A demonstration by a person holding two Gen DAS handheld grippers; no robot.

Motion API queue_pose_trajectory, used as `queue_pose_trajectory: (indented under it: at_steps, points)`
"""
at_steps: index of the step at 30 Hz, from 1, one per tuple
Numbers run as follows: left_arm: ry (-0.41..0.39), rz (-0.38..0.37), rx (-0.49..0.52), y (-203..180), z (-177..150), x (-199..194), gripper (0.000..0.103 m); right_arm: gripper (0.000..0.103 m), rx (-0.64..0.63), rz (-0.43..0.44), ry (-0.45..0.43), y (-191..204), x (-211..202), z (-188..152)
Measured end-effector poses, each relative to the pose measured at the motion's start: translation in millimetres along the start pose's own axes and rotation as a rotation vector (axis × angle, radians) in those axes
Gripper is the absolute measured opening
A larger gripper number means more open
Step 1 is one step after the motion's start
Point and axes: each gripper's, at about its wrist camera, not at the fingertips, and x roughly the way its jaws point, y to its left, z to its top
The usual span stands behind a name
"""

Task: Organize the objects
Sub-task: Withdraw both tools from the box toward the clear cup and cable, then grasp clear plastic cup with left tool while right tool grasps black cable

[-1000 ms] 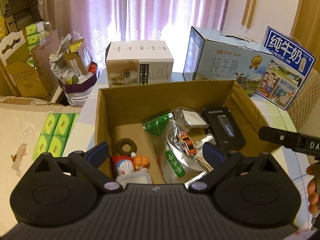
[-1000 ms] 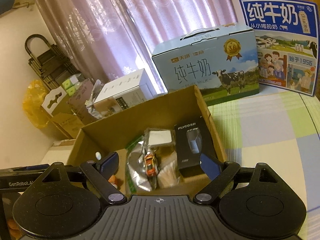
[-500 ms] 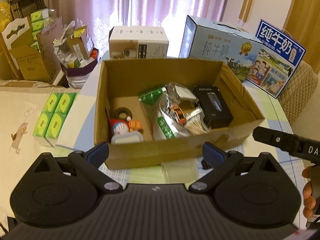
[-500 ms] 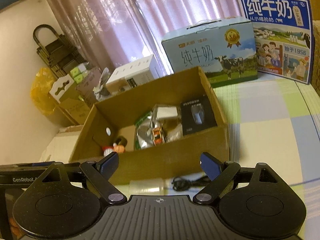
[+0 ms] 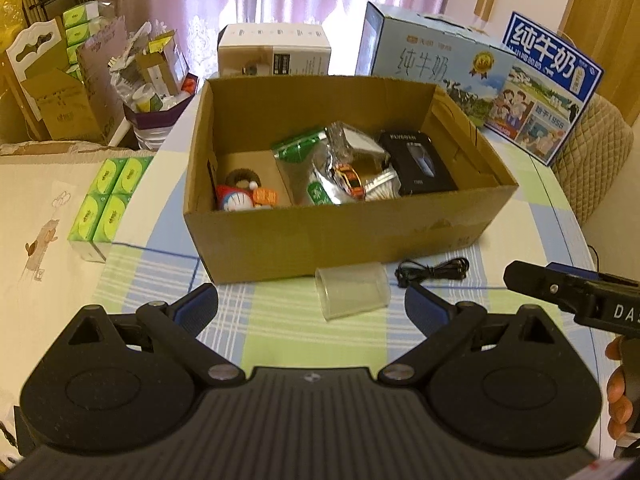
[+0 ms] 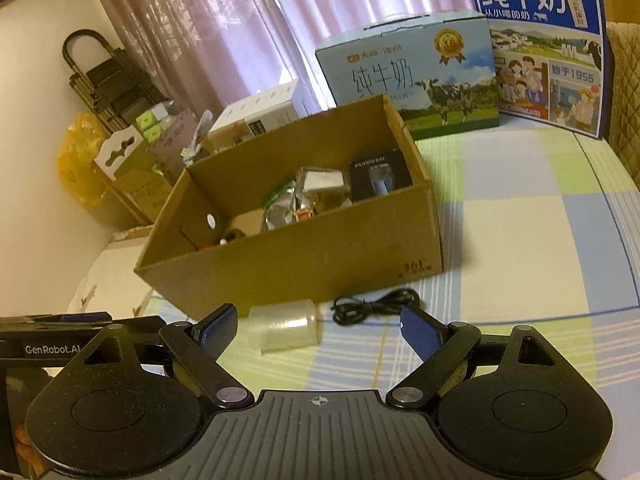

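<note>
Both the left gripper (image 5: 311,303) and the right gripper (image 6: 318,325) hang with jaws spread wide and empty, just in front of the cardboard box (image 5: 340,240). The clear plastic cup (image 5: 352,290) lies on its side on the tabletop (image 5: 280,328) beside the box's front wall, and the coiled black cable (image 5: 432,271) lies just to the cup's right. The cup looks thin and round, so a pinch off its middle could squirt it away or crush it, and the cable's loose loops could snag or trail when lifted into the box.
</note>
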Motion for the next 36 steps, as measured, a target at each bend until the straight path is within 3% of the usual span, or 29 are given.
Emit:
queue_pose_trajectory:
  at_steps: [20, 36]
  points:
    - [0.064, 0.004, 0.011, -14.7, -30.3, 22.3, 0.098, 0.086, -0.013, -0.083, 0.093, -20.8, 18.5, -29.2]
    - [0.146, 0.01, 0.058, -38.2, -32.4, 85.7, 0.098, 0.086, 0.043, -0.154, 0.151, -55.2, 47.9, -29.7]
